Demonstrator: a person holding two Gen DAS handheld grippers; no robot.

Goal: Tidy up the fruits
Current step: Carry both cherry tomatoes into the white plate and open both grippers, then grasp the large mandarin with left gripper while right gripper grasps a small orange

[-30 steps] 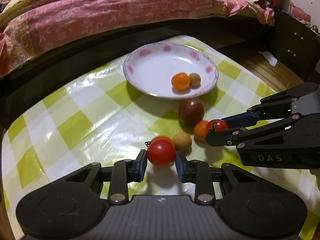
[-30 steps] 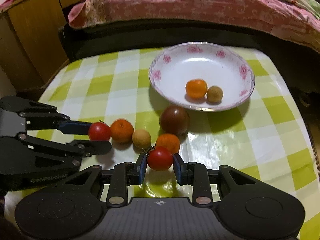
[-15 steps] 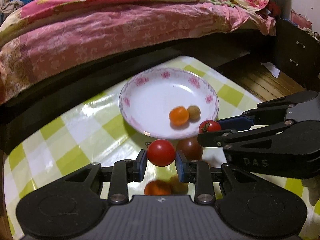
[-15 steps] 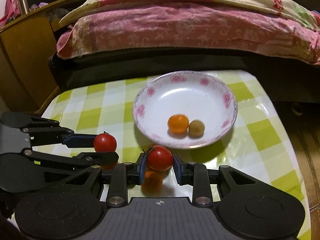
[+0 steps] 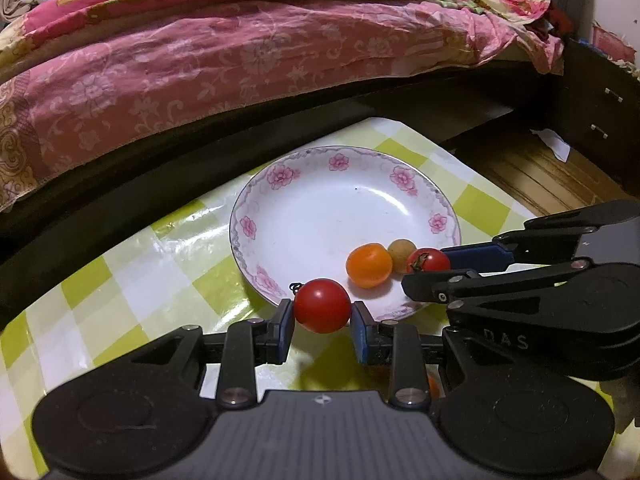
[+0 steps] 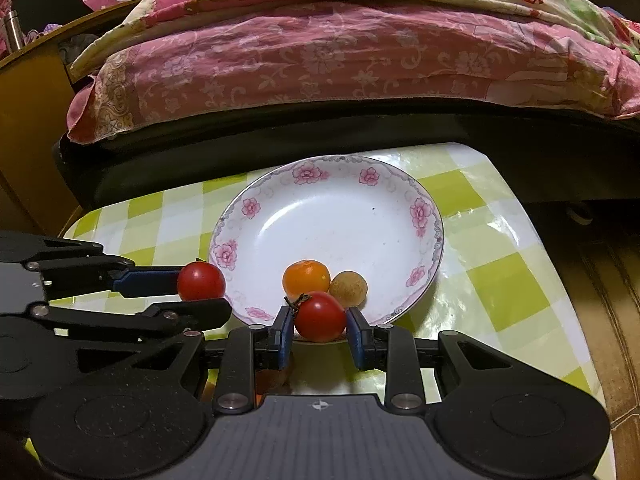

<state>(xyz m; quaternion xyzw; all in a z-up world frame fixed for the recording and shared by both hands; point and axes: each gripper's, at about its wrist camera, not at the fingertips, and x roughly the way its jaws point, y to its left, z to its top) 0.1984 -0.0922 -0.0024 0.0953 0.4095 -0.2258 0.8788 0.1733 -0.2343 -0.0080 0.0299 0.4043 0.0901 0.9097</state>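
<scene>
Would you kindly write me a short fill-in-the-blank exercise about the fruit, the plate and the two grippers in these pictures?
1. The left gripper is shut on a small red ____.
2. The white floral-rimmed plate already holds ____ fruits, one orange and one tan.
3. The right gripper carries its red tomato near the plate's ____ rim.

Missing words: tomato; two; near

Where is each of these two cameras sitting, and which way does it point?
Left wrist: rides on the left gripper, looking forward over its red tomato to the plate and bed; the right gripper enters from the right.
Right wrist: rides on the right gripper, facing likewise over its own tomato; the left gripper enters from the left.
Shared: plate, orange fruit, both grippers.
</scene>
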